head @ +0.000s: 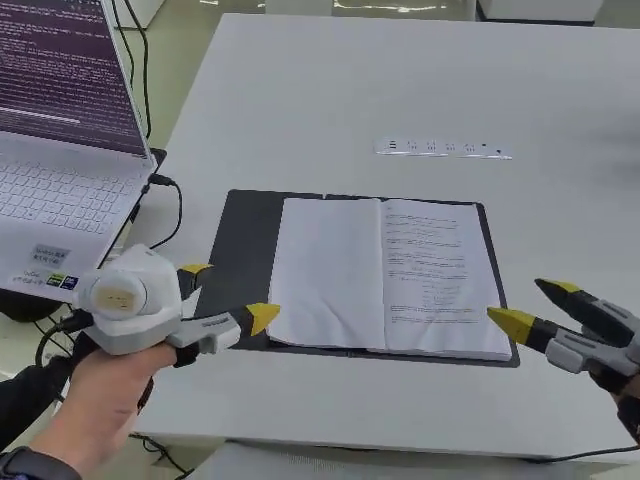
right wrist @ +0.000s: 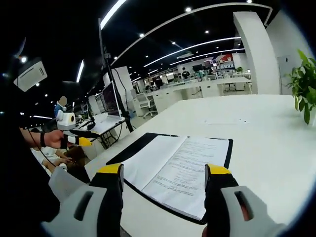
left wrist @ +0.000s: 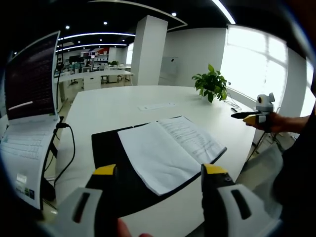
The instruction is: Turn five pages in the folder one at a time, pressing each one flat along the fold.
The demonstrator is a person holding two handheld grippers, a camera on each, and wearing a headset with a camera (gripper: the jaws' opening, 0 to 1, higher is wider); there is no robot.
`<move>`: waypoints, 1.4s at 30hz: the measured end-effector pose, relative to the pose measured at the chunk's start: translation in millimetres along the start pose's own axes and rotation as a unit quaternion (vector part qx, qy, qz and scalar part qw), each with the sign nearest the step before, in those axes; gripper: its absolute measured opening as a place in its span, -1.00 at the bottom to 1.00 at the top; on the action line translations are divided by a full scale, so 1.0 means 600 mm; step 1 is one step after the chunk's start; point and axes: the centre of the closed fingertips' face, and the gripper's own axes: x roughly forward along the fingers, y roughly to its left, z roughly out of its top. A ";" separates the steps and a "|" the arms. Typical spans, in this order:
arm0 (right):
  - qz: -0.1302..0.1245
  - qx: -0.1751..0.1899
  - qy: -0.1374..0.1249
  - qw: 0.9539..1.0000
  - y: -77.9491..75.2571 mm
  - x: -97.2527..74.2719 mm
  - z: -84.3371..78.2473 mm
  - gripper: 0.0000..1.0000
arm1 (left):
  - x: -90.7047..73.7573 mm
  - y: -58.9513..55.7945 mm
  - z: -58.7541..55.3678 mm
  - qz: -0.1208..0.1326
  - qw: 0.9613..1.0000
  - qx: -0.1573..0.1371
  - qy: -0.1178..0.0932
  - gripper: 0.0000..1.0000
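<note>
A black folder lies open on the white table, its left page blank, its right page printed; the left gripper, held in a hand, hangs just beside the folder's lower left edge, jaws apart; the right gripper hangs by the lower right corner, jaws apart; an open laptop stands far left; a socket strip lies beyond the folder.

Jaws wide apart on left tool and right tool, both hand-held.
</note>
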 end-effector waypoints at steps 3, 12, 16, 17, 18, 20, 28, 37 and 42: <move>-0.003 0.006 -0.002 1.000 0.007 -0.010 -0.005 0.32 | -0.002 0.003 -0.005 0.003 1.000 0.000 0.005 0.36; -0.010 0.007 0.004 1.000 0.018 -0.025 -0.015 0.36 | -0.004 0.002 -0.003 0.000 1.000 0.003 0.015 0.42; -0.008 0.015 0.002 1.000 0.020 -0.029 -0.017 0.38 | 0.002 -0.008 0.004 -0.006 1.000 0.001 0.013 0.43; -0.008 0.012 0.003 1.000 0.020 -0.030 -0.018 0.38 | 0.006 -0.011 0.003 -0.009 1.000 0.001 0.014 0.43; -0.008 0.012 0.004 1.000 0.020 -0.032 -0.018 0.38 | 0.009 -0.013 0.003 -0.010 1.000 0.002 0.015 0.44; -0.011 0.019 0.004 1.000 0.018 -0.035 -0.021 0.37 | 0.014 -0.021 0.001 -0.014 1.000 0.003 0.019 0.44; -0.007 0.029 0.021 0.999 0.023 -0.040 -0.042 0.38 | 0.044 -0.067 -0.008 -0.041 0.998 0.012 0.038 0.43; -0.015 0.042 0.046 0.998 0.015 -0.044 -0.072 0.52 | 0.089 -0.113 -0.003 -0.067 0.996 0.018 0.054 0.40; -0.014 0.046 0.045 0.998 0.011 -0.050 -0.076 0.55 | 0.110 -0.131 0.004 -0.076 0.996 0.005 0.052 0.39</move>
